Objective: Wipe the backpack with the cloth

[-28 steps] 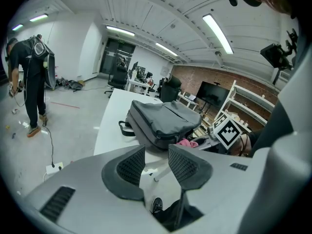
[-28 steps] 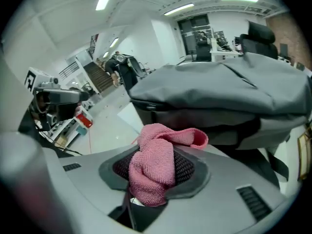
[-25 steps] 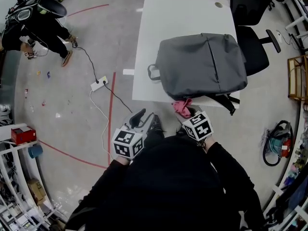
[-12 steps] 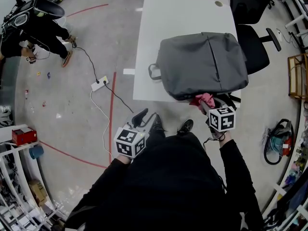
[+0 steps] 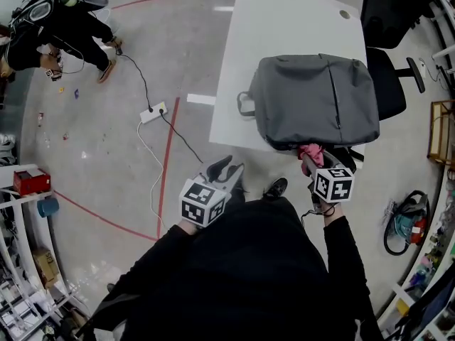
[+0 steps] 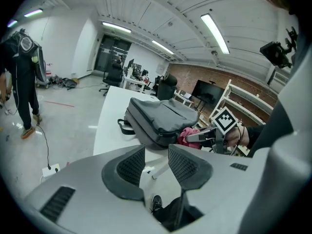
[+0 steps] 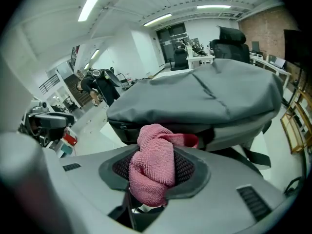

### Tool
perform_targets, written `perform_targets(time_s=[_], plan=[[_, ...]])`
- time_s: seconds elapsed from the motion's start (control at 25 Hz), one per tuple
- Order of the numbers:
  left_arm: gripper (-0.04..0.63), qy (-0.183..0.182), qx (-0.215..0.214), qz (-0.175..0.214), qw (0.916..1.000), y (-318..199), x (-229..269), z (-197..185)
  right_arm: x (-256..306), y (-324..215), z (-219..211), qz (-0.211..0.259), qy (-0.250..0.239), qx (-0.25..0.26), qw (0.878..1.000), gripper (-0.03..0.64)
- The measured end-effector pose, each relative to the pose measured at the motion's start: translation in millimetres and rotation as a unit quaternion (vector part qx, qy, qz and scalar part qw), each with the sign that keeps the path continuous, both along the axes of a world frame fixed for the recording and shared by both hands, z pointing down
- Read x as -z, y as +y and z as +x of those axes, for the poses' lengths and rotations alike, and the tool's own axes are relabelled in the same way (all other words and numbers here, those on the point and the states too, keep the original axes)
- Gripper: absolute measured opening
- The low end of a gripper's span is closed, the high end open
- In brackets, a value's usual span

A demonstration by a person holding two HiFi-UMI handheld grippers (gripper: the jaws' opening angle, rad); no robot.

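Note:
A grey backpack [image 5: 316, 98] lies flat on the white table [image 5: 270, 27], reaching to its near right edge. In the right gripper view the backpack [image 7: 204, 99] fills the upper half. My right gripper [image 5: 307, 159] is shut on a bunched pink cloth [image 7: 155, 167], and the cloth [image 5: 311, 151] sits against the backpack's near bottom edge. My left gripper [image 5: 226, 172] hangs over the floor left of the table's near corner, open, with nothing between its fingers [image 6: 132, 165]. From the left gripper view the backpack [image 6: 161, 118] and the cloth [image 6: 187, 134] show beyond the jaws.
A black office chair [image 5: 389, 55] stands right of the table. A white power strip [image 5: 153, 111] with cables lies on the floor to the left, beside red floor tape [image 5: 168, 155]. A person in black [image 5: 64, 30] crouches at the far left. Shelves [image 5: 21, 261] line the near left.
My right gripper has carried the pink cloth to the right along the backpack's near edge, then held still. The left gripper has kept its place, open.

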State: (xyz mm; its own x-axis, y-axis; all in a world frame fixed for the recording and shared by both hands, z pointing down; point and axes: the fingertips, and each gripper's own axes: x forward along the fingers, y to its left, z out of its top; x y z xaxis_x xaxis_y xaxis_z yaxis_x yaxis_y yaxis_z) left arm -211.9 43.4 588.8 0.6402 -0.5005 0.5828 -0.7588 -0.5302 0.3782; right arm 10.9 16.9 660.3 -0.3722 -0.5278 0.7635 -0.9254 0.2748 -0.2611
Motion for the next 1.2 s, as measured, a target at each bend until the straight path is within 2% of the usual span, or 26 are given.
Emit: perform_targets(time_s=[0.28,0.44,0.52,0.6,0.64,0.76,0.84,0.92,0.96,1.0,1.04,1.08,1.12,1.2], plan=[[0.16,0.007,0.018,-0.008,0.9998,-3,-9,-36,-13,22,-110,-0.032,-0.021,0.1,0.994,0.161],[0.16,0.0,0.003,0.004,1.0,-4,-10,-50,-14,23,-154,-0.039,-0.035,0.117,0.992,0.161],[0.16,-0.006,-0.026,0.025,0.9993,-3,-8,-50,-9,16,-165,-0.032,-0.047,0.105,0.993,0.161],[0.16,0.0,-0.069,0.053,0.9962,-2,-2,-41,3,11,-173,-0.021,-0.08,0.096,0.992,0.161],[0.165,0.005,-0.094,0.069,0.9932,-2,2,-35,11,9,-177,-0.016,-0.102,0.095,0.99,0.161],[0.249,0.005,-0.169,0.108,0.9796,-1,6,-15,38,5,-186,-0.001,-0.165,0.09,0.982,0.161],[0.273,0.002,-0.208,0.113,0.9716,-1,1,-5,49,2,-187,0.009,-0.178,0.082,0.981,0.161],[0.278,0.019,-0.223,0.104,0.9691,-4,-2,1,51,-1,-183,0.011,-0.147,0.085,0.985,0.161],[0.278,0.035,-0.219,0.097,0.9703,-7,-2,1,48,-1,-182,0.009,-0.112,0.101,0.988,0.161],[0.278,0.051,-0.207,0.09,0.973,-12,0,-1,43,-1,-180,0.006,-0.063,0.133,0.989,0.161],[0.278,0.065,-0.188,0.083,0.9765,-18,1,-7,38,0,-180,0.005,-0.002,0.177,0.984,0.161],[0.278,0.073,-0.167,0.077,0.9802,-24,1,-14,34,0,-181,0.009,0.063,0.229,0.971,0.161],[0.278,0.075,-0.147,0.073,0.9836,-29,-1,-24,31,-1,-184,0.017,0.123,0.283,0.951,0.161],[0.278,0.071,-0.11,0.07,0.9889,-35,-4,-48,26,-3,-196,0.033,0.211,0.376,0.902,0.161]])
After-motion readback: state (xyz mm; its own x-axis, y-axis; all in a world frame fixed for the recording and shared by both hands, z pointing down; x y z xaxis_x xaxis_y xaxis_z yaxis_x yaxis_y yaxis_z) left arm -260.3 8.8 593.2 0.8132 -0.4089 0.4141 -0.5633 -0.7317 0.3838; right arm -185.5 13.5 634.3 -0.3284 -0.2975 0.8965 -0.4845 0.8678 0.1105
